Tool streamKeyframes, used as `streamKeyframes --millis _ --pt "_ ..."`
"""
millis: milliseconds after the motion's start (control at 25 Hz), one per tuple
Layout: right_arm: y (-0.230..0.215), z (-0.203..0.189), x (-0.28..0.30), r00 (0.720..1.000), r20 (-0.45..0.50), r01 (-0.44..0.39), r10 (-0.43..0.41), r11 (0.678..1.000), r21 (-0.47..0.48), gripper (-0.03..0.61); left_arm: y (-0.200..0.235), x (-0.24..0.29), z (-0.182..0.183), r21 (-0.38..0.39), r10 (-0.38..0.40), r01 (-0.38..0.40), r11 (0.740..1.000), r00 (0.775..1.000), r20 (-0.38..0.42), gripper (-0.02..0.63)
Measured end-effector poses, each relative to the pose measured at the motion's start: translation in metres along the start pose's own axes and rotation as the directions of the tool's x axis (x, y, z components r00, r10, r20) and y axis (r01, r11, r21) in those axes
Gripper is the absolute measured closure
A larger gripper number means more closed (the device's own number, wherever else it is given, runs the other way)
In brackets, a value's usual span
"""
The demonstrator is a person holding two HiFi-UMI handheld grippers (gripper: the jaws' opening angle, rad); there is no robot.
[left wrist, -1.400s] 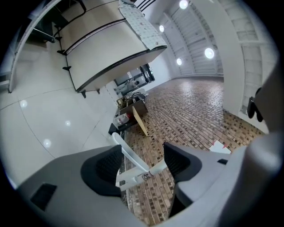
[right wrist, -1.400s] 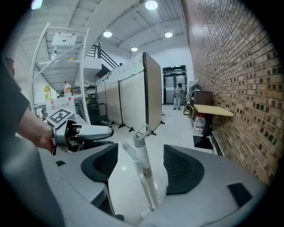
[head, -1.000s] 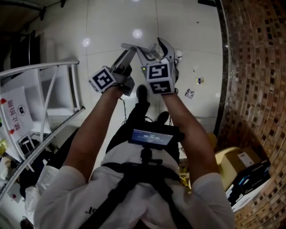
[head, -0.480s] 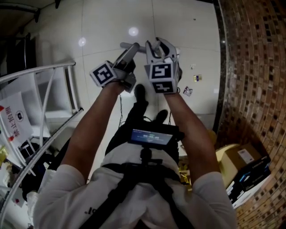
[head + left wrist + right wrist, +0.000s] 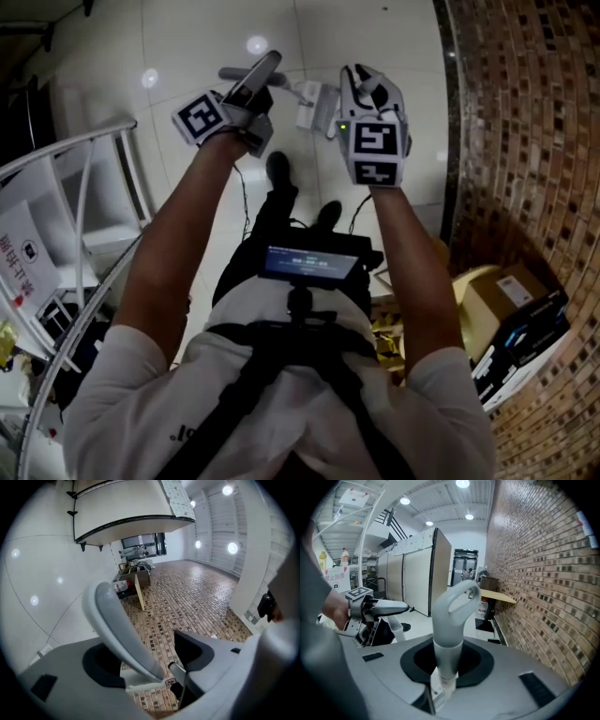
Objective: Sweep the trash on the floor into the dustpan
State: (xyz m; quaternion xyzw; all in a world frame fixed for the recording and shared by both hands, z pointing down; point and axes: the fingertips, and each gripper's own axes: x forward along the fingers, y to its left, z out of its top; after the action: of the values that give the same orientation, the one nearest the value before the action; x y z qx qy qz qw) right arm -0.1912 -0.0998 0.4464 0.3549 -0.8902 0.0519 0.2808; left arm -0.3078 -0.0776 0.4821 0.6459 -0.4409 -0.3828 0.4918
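Note:
My left gripper [image 5: 251,89] is shut on a flat grey handle [image 5: 260,73]. In the left gripper view that handle [image 5: 123,631] slants up between the dark pads, with a white shaft [image 5: 140,685] below it. My right gripper [image 5: 361,89] is shut on a grey handle with a looped top [image 5: 451,616]. Its jaws have just been closing with this handle between them. A white part [image 5: 309,103] hangs between the two grippers. The right gripper view shows the left gripper [image 5: 370,609] at its left. I cannot tell which handle is the broom's and which the dustpan's. No trash shows.
A brick wall [image 5: 525,141] runs along the right, with cardboard boxes [image 5: 511,300] at its foot. A white railing [image 5: 84,187] and a sign [image 5: 19,262] stand at the left. The person's shoes [image 5: 277,169] are on the glossy white floor [image 5: 187,37] below the grippers.
The right gripper has swung right, away from the left one, taking the looped handle along. The left gripper has shifted left. The small scraps near the wall have gone out of sight.

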Motion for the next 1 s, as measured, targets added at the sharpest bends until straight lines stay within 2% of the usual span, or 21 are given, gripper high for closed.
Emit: streamKeyframes --millis 240,280,400,440,600,840,1000 --pt "-0.044 -0.043 -0.022 0.995 -0.086 0.054 -0.055 0.998 -0.02 0.54 -0.001 0.013 -0.014 -0.021 -0.035 0.034 0.999 0.997 -0.069 0.308" --pt "-0.047 -0.047 -0.025 0.994 -0.094 0.055 -0.058 0.998 -0.031 0.541 -0.001 0.014 -0.017 -0.03 -0.042 0.04 0.999 0.996 -0.08 0.325" --pt "-0.053 -0.057 -0.04 0.988 -0.137 0.066 -0.071 0.997 -0.041 0.543 0.002 0.012 -0.023 -0.051 -0.052 0.048 0.998 0.994 -0.096 0.455" --pt "-0.056 -0.059 -0.045 0.986 -0.151 0.07 -0.075 0.997 -0.037 0.545 0.002 0.012 -0.023 -0.059 -0.057 0.051 0.997 0.994 -0.094 0.462" --pt "-0.07 -0.075 -0.059 0.978 -0.197 0.069 -0.067 0.998 0.001 0.545 0.001 0.012 -0.025 -0.08 -0.078 0.069 0.994 0.99 -0.12 0.463" --pt "-0.089 -0.087 -0.067 0.976 -0.205 0.084 -0.072 0.995 0.047 0.545 0.003 0.017 -0.018 0.0 -0.056 0.057 0.998 0.986 -0.157 0.463" --pt "-0.092 -0.089 -0.068 0.976 -0.21 0.058 -0.048 0.997 0.042 0.546 0.005 0.018 -0.015 0.001 -0.043 0.044 0.999 0.989 -0.143 0.463"
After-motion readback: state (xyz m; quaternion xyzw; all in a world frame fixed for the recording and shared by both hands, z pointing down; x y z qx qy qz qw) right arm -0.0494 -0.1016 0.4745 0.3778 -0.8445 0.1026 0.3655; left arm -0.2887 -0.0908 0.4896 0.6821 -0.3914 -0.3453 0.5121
